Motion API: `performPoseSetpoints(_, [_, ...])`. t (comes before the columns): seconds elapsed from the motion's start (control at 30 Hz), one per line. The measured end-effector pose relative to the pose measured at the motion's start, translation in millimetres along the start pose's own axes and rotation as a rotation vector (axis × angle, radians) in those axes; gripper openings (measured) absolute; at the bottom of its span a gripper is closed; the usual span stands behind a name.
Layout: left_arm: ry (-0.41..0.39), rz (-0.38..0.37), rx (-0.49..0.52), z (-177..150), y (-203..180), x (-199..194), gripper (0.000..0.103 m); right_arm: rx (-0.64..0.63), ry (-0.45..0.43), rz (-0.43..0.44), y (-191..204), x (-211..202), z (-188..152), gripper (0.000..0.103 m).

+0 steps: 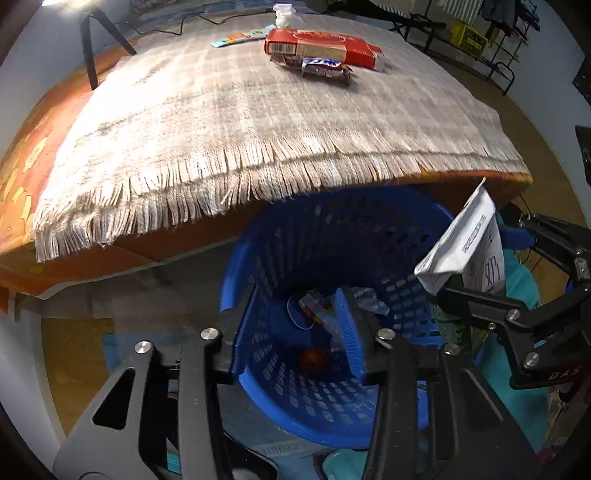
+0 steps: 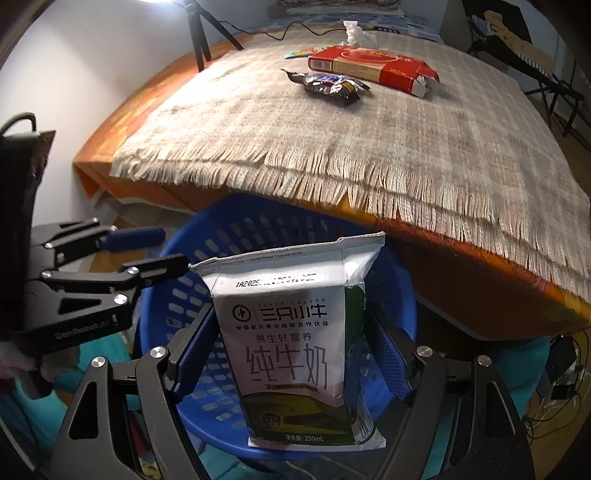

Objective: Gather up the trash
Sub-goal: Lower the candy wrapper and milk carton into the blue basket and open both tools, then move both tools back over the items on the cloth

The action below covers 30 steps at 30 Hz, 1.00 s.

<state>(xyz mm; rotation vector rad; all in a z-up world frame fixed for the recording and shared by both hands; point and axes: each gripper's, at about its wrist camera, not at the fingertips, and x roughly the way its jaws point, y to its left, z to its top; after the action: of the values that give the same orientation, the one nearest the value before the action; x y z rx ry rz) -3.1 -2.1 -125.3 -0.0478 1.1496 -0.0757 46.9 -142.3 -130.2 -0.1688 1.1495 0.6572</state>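
While both grippers hang over the bin, the biggest thing in sight is the table (image 1: 33,206), orange-edged, with a grey checked fringed cloth (image 1: 229,122) draped over its near edge. A tripod (image 1: 88,48) stands on the far left corner of it.

Tucked partly under that near edge sits the blue basket (image 1: 369,240), perforated walls, already holding some scraps at the bottom: a few crumpled wrappers and something small and orange, too blurry to name.

Next down, the right gripper (image 2: 291,354) is clamped on a milk pouch (image 2: 291,332), white with a green band at the bottom. Its blue pads press on both sides, and the pouch stands upright right over the basket opening.

Then the left gripper (image 1: 291,336) points down into the basket with its jaws partly apart and nothing between them; only the basket floor shows through the gap.

Trash still up on the cloth, toward the far side: a flat red box (image 1: 321,48) with one end flap open, a dark candy bar wrapper (image 1: 325,68) touching its near side, a thin light blue wrapper (image 1: 240,37) just beyond the box, and a small white crumpled wad (image 1: 282,14) at the far edge.
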Motion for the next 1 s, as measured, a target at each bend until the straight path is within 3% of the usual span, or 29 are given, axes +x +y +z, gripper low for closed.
performPoseSetpoints(0.5, [-0.011, 0.020, -0.020, 1, 5, -6, 0.044, 0.015, 0.007, 0.010, -4, -3, -6, 0.079])
performPoseSetpoints(0.63, [-0.031, 0.031, -0.021, 3, 4, -12, 0.056, 0.018, 0.005, -0.007, -6, -8, -6, 0.079])
performPoseSetpoints(1.0, [-0.085, 0.047, -0.006, 17, -1, -25, 0.059, 0.016, -0.007, -0.019, -22, -21, 4, 0.079])
